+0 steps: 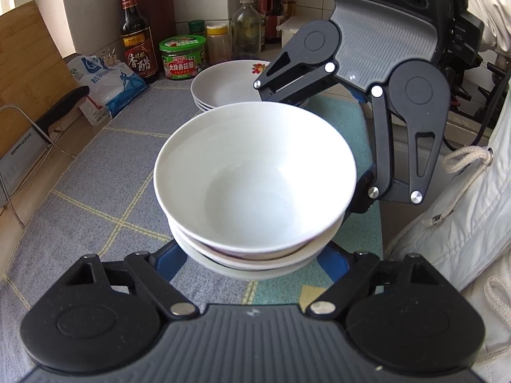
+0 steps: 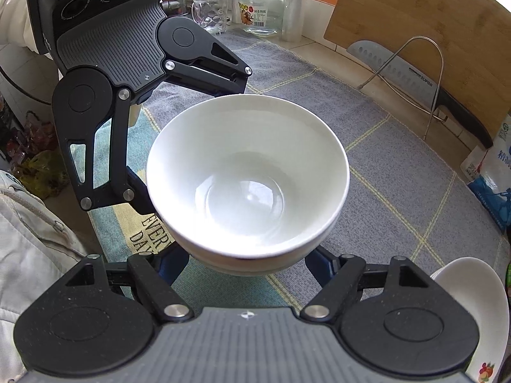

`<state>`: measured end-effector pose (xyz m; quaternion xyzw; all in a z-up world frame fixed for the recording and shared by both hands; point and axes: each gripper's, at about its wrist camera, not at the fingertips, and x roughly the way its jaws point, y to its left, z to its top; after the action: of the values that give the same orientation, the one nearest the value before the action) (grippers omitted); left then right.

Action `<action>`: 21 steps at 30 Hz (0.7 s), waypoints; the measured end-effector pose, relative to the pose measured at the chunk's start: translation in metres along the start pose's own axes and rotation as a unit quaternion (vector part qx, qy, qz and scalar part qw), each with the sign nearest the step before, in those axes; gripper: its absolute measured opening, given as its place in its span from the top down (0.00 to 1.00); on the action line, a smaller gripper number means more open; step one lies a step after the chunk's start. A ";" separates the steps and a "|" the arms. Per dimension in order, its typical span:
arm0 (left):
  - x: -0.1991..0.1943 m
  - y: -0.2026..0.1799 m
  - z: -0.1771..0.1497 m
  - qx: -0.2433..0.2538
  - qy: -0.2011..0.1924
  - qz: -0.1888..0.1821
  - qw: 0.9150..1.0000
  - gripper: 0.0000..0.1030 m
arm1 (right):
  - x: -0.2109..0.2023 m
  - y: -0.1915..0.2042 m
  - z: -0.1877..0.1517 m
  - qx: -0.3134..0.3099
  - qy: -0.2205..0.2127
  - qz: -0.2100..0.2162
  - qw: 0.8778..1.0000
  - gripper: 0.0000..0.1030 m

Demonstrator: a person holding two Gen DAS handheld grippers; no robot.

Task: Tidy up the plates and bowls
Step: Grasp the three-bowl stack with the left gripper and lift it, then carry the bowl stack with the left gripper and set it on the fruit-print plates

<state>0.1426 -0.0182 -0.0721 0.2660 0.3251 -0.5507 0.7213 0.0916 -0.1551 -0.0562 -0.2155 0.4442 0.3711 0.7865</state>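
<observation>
1. While both grippers flank it from opposite sides, the stack of white bowls (image 1: 255, 185) sits nearest the cameras, three bowls nested, its foot hidden; whether it rests on the checked cloth (image 1: 95, 172) or hangs lifted cannot be told.
2. The left gripper (image 1: 252, 265) has its blue-tipped fingers spread around the lower bowls, and the right gripper (image 2: 247, 261) does the same from the other side; both appear to clasp the stack, though the contact itself is hidden under the rims.
3. Judged by this, the bowls are already gathered into one pile, and what seems left is setting that pile in its final place.
4. Just behind, in the left wrist view, the stack of plates (image 1: 223, 86) lies on the cloth, the top one bearing a red fruit print, so the plates look sorted too.
5. The cloth's edge reads "EVERY DAY" in part in the right wrist view.
6. Farther back, the cleaver (image 2: 415, 73) leaning in the wire rack (image 2: 428, 63) is marked "SUPOR", the green-lidded jar (image 1: 182, 59) carries Chinese print, and the dark vinegar bottle (image 1: 137, 38) reads "香醋".
</observation>
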 end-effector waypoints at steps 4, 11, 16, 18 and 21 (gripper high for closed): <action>0.011 -0.005 0.017 0.003 -0.006 0.000 1.000 0.16 | -0.015 -0.012 -0.012 0.000 0.000 -0.007 1.000 0.19; 0.039 -0.015 0.057 0.017 -0.019 -0.003 1.000 0.16 | -0.039 -0.042 -0.037 0.008 -0.003 -0.030 0.999 0.19; 0.060 -0.022 0.088 0.037 -0.029 -0.007 0.999 0.16 | -0.056 -0.064 -0.055 0.017 -0.003 -0.053 0.998 0.19; 0.068 -0.023 0.101 0.046 -0.033 -0.009 0.998 0.16 | -0.063 -0.072 -0.062 0.021 -0.004 -0.062 0.998 0.19; 0.082 -0.022 0.117 0.057 -0.039 -0.011 0.998 0.16 | -0.072 -0.087 -0.073 0.026 -0.005 -0.076 0.997 0.19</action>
<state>0.1572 -0.1619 -0.0594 0.2810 0.2679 -0.5861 0.7111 0.0963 -0.2867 -0.0312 -0.2266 0.4319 0.2999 0.8199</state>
